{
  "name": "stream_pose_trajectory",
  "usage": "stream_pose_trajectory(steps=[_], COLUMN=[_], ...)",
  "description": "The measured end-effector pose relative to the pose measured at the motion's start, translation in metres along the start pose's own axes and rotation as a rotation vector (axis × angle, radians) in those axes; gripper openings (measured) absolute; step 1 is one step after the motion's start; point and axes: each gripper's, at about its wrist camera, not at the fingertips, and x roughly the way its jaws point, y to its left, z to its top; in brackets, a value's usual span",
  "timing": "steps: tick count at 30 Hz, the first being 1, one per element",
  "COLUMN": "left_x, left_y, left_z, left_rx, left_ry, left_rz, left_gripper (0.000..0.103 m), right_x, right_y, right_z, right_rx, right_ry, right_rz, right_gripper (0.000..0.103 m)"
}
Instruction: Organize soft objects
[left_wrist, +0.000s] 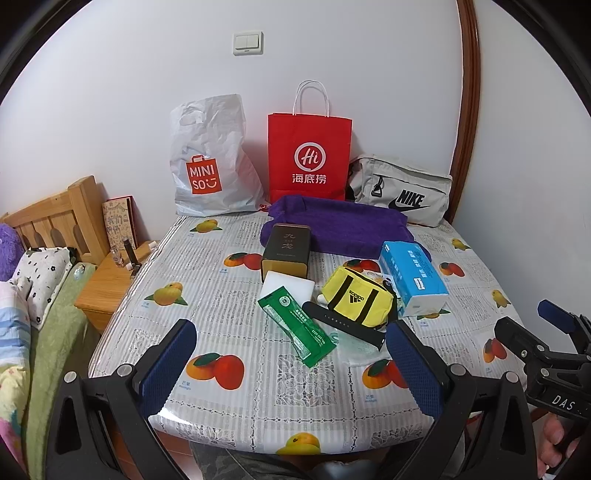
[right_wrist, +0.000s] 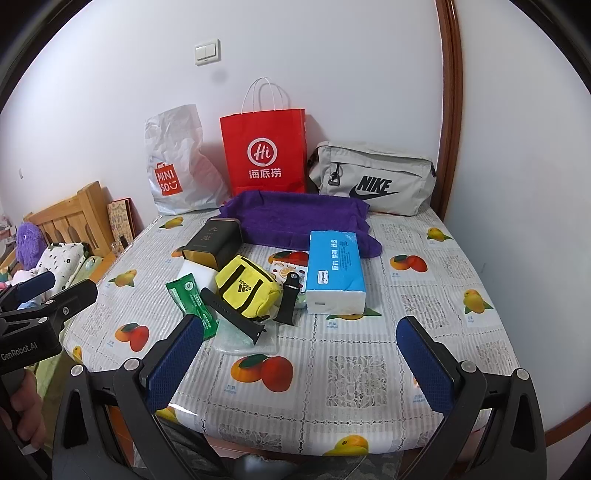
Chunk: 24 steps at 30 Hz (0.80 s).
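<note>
Both tools open over table, nothing held.
Left tool (left_wrist: 290, 363) & right tool (right_wrist: 301, 363) hover at near edge w/ jaws wide. Mid-table clutter: yellow pouch (right_wrist: 246, 291) lies betw. green packet (right_wrist: 192, 304) & tissue pack (right_wrist: 334, 275), watch strap (right_wrist: 236, 317) just in front; purple towel (right_wrist: 295, 218) behind; red bag (right_wrist: 264, 151) at wall.

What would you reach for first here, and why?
Probably ease the right gripper forward toward the yellow pouch. Both grippers hang open and empty over the near table edge, and the pouch is the nearest soft thing, lying across a black watch strap beside the tissue pack.
</note>
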Motion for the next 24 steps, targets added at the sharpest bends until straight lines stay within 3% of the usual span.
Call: stream_pose_trajectory(steps=[24], left_x=[-0.0007], left_y=[-0.0022], left_z=[-0.0042], left_rx=[0.002], left_ry=[0.001], left_rz=[0.002], left_gripper=[0.103], right_x=[-0.0013], right_y=[0.0005], right_z=[-0.0007], right_rx=[-0.002], right_ry=[0.000], right_rz=[0.004], right_gripper=[0.103])
